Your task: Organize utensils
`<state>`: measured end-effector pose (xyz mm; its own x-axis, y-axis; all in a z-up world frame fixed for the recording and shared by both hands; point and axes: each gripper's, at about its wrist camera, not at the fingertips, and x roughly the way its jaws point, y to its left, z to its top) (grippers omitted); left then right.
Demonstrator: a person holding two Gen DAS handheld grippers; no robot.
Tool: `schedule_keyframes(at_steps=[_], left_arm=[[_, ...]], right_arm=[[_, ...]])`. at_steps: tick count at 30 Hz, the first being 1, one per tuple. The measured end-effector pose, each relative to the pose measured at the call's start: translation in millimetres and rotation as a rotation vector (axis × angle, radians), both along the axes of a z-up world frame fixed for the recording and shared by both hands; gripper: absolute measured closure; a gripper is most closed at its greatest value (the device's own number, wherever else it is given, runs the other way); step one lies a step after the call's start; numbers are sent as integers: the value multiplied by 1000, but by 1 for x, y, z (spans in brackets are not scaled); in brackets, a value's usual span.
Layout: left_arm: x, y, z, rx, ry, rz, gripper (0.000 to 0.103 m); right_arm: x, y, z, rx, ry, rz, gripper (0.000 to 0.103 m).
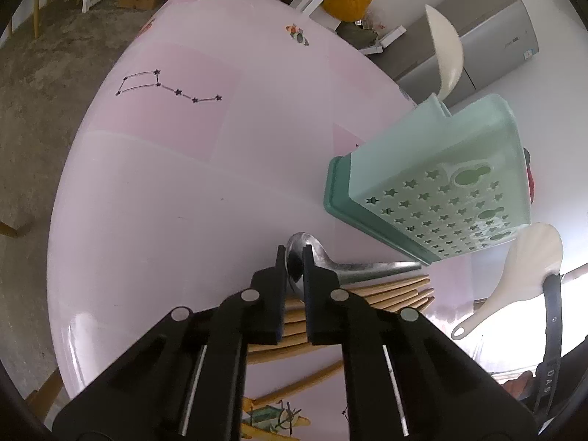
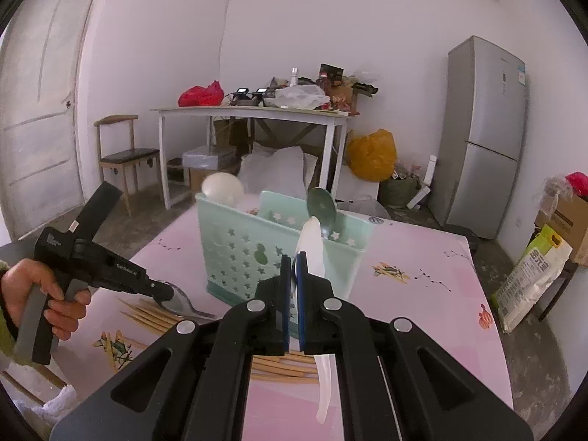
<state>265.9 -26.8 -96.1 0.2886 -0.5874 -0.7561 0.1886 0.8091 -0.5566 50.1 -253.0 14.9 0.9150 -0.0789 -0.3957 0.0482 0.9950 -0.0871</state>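
A mint green utensil holder [image 1: 433, 180] [image 2: 272, 250] with star holes stands on the pink table [image 1: 183, 169]. A white spoon [image 1: 446, 51] and a green spoon [image 2: 322, 205] stand in it. My left gripper [image 1: 294, 261] [image 2: 161, 292] is shut on the bowl of a metal spoon [image 1: 352, 266] [image 2: 183, 303], low over a pile of wooden chopsticks [image 1: 397, 290] [image 2: 154, 316]. My right gripper [image 2: 292, 261] is shut on a white plastic spoon [image 2: 312, 246] [image 1: 529, 264], held in front of the holder.
More chopsticks [image 2: 283, 367] lie under my right gripper. Beyond the table stand a grey fridge [image 2: 485, 136], a white cluttered table [image 2: 253, 114], a wooden chair [image 2: 121, 154] and a yellow bag [image 2: 371, 154].
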Motion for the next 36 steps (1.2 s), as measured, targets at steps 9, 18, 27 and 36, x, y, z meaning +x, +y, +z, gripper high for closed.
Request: schedule_keyframes(at_steps=[9, 18, 27, 36], left_arm=[[-26, 2, 44, 37, -222, 14, 102], [-66, 10, 94, 128, -458, 10, 102], [-96, 45, 141, 46, -592, 42, 102], [-104, 52, 203, -3, -817, 109, 102]], right_arm=[[-5, -17, 4, 52, -20, -31, 100], [-9, -27, 11, 89, -52, -56, 101], [-16, -32, 19, 89, -80, -76, 101], [-20, -34, 22, 88, -91, -83, 101]])
